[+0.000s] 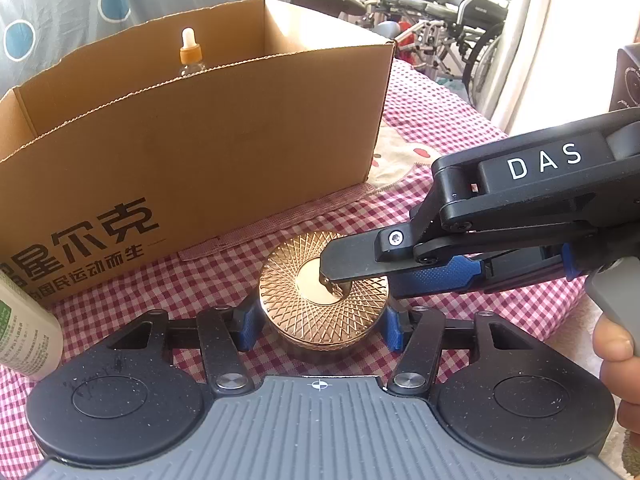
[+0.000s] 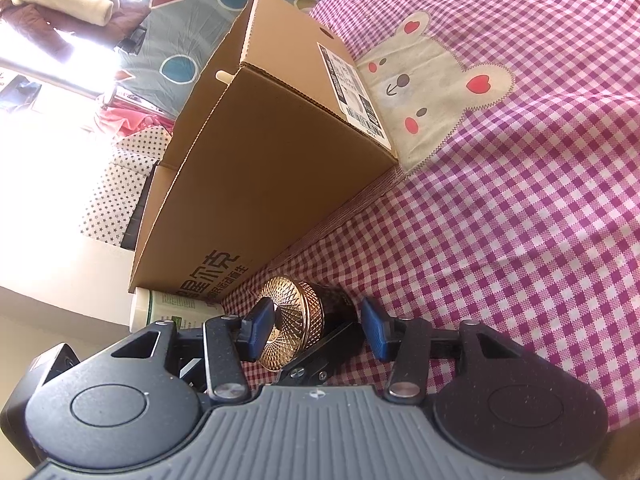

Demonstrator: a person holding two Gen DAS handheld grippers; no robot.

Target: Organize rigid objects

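A round jar with a gold patterned lid [image 1: 324,284] and a dark body stands on the pink checked cloth [image 1: 420,120], in front of a cardboard box [image 1: 200,140]. My left gripper [image 1: 322,328] straddles the jar and its blue pads [image 1: 248,324] press against both sides of it. My right gripper [image 1: 364,280] reaches in from the right, rolled on its side. One finger lies over the middle of the lid and the other sits off to the side of the jar. In the right wrist view the jar [image 2: 296,320] lies between the right gripper's [image 2: 316,332] pads, with a gap at the far pad.
The open box holds a dropper bottle [image 1: 189,50]. A white bottle with a green label [image 1: 24,328] stands at the box's left corner. A wheelchair [image 1: 460,12] is beyond the table, and a dark box [image 1: 628,80] stands at the right. A person's hand [image 1: 616,344] holds the right gripper.
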